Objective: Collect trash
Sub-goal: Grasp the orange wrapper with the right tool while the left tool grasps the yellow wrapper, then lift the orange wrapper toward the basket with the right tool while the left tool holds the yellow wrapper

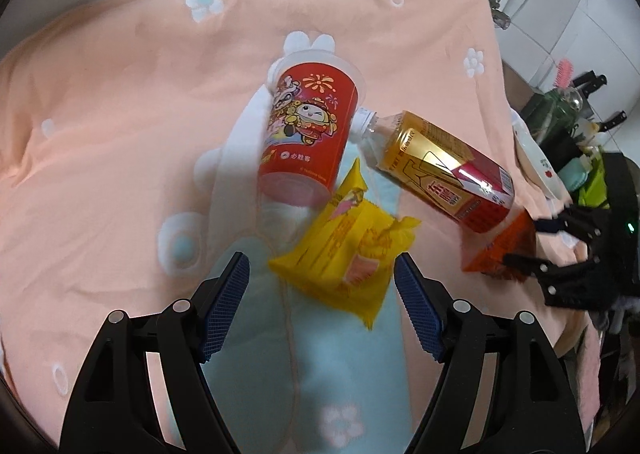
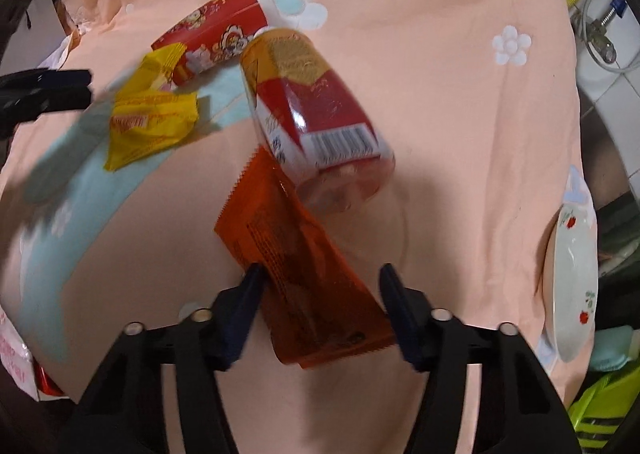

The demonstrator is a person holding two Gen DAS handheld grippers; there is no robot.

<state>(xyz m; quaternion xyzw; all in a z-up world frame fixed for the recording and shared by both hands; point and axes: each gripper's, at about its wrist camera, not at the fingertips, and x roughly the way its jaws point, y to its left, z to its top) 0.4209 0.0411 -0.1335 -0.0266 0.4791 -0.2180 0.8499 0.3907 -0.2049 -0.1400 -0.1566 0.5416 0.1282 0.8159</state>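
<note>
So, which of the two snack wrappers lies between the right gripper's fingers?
The orange wrapper, beside the bottle; the yellow wrapper lies by the red cup.

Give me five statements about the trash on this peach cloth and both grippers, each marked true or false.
1. The red cup stands upright. False: it lies on its side.
2. The yellow wrapper lies between the left gripper's open jaws, untouched. True.
3. The orange packet sits between the right gripper's jaws. True.
4. The bottle is capped. False: its white threaded neck is open, pointing at the cup.
5. A white plate lies in the middle of the peach cloth. False: it sits at the cloth's right edge.
</note>
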